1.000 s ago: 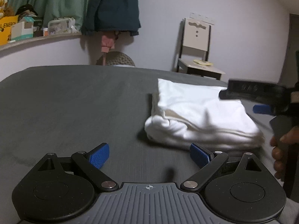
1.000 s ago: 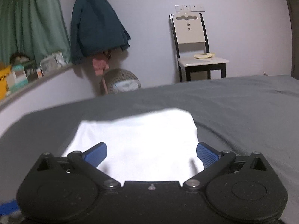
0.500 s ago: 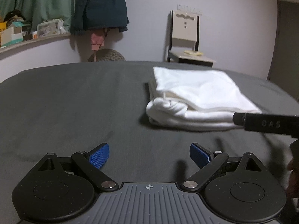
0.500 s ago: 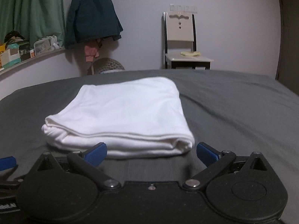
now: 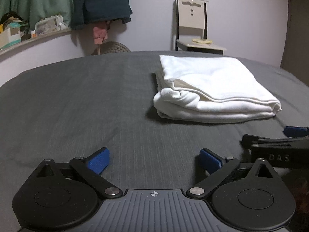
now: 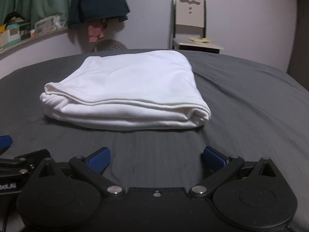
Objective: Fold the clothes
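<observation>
Garment: a white folded cloth [image 6: 123,90] lies flat on the grey bed [image 5: 77,104], ahead of both grippers and touched by neither.
Left gripper [image 5: 154,159]: fingers wide apart, just opened further, nothing between them.
Right gripper [image 6: 156,159]: fingers apart over bare sheet.

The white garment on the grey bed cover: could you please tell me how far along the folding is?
The white cotton garment lies folded in a neat layered stack on the dark grey bed cover. Nothing is in hand: the left claw and right claw are open and empty, short of it. No other unfolded clothes show on the bed.
</observation>
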{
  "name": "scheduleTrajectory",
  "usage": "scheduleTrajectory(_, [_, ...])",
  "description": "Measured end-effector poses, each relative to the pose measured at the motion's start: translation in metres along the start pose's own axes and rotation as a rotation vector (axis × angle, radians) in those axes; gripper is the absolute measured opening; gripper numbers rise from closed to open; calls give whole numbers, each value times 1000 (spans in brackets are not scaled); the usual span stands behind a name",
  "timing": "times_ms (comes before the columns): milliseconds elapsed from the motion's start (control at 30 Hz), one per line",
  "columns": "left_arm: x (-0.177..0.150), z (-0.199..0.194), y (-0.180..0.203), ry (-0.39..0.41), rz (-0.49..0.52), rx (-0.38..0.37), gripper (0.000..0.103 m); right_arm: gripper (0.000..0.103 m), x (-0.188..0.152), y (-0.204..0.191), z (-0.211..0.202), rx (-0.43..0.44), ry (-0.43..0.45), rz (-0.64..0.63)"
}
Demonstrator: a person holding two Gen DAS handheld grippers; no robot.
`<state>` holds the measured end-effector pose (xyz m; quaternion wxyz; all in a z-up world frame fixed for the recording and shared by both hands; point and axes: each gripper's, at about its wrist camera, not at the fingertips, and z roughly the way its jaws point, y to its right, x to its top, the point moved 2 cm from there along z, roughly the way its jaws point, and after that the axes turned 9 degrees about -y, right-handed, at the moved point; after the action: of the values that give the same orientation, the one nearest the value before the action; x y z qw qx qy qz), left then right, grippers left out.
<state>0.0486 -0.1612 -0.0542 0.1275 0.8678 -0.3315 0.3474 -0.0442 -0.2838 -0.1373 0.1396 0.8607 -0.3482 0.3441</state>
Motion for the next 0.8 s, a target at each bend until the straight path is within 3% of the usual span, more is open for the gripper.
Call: scheduleTrajectory(800, [-6, -4, -2, -2, -10, -3, 103, 103, -3, -1, -3, -12, 6, -9])
